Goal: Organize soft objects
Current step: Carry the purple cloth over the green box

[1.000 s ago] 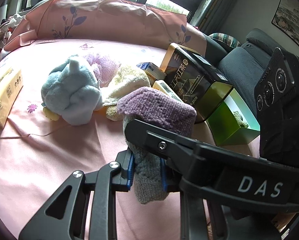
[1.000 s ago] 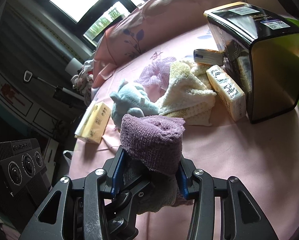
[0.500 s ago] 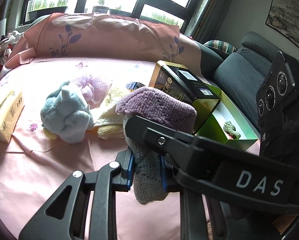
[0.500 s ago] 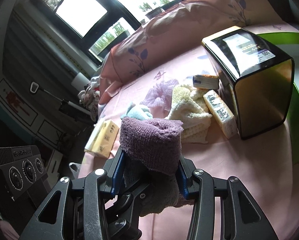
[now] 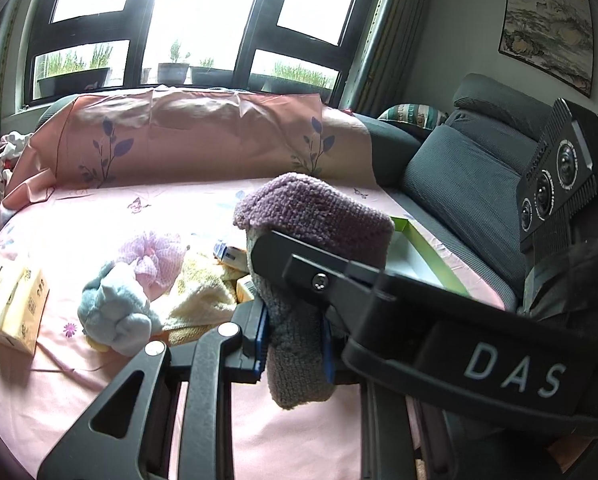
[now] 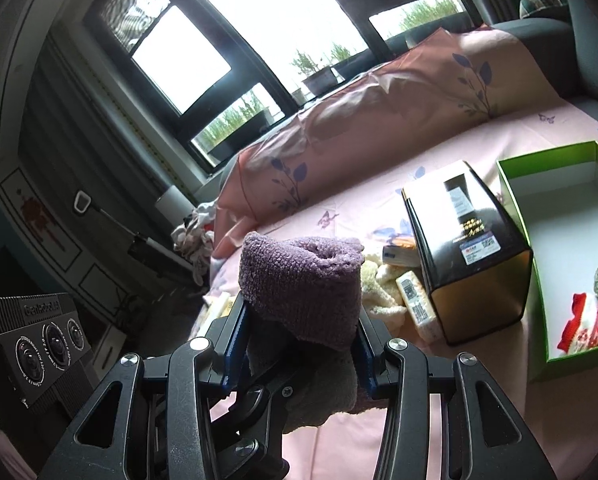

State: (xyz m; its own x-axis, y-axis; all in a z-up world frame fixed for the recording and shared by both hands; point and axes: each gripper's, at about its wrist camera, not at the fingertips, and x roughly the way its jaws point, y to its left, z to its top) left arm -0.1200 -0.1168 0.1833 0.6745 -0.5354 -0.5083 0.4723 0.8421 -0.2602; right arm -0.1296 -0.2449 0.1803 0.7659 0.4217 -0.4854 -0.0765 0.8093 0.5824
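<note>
— How far is the sorting being judged to be?

— Partly done, it is being reckoned. Some soft items (image 6: 591,312), one red and white and one grey-green, are already being held in the green box (image 6: 515,200), while a purple knitted sock (image 6: 299,280) is being carried above the pink sheet (image 5: 299,432), near the box but not over it.

— How is the sock being held?

— It is being pinched by both tools. The left gripper (image 5: 295,346) is being pressed together on the lower grey part, and the right gripper (image 6: 299,344) is being closed on the folded purple cuff, with its blue pads (image 6: 235,344) being pushed into the knit.

— What is being left on the bed?

— A pale blue plush toy (image 5: 115,312), a pink mesh puff (image 5: 151,256) and a cream towel (image 5: 203,292) are lying together in a loose heap. They are probably being left for later trips.

— And the textures?

— The sock is being seen as thick, looped and floppy, its toe hanging limp. The plush is looking fuzzy and rounded, the towel nubbly and crumpled. By contrast, a glossy black-and-gold carton (image 6: 467,256), small printed cartons (image 6: 415,308) and a yellow tissue pack (image 5: 15,308) are being read as stiff and boxy, so they are likely being passed over.
</note>
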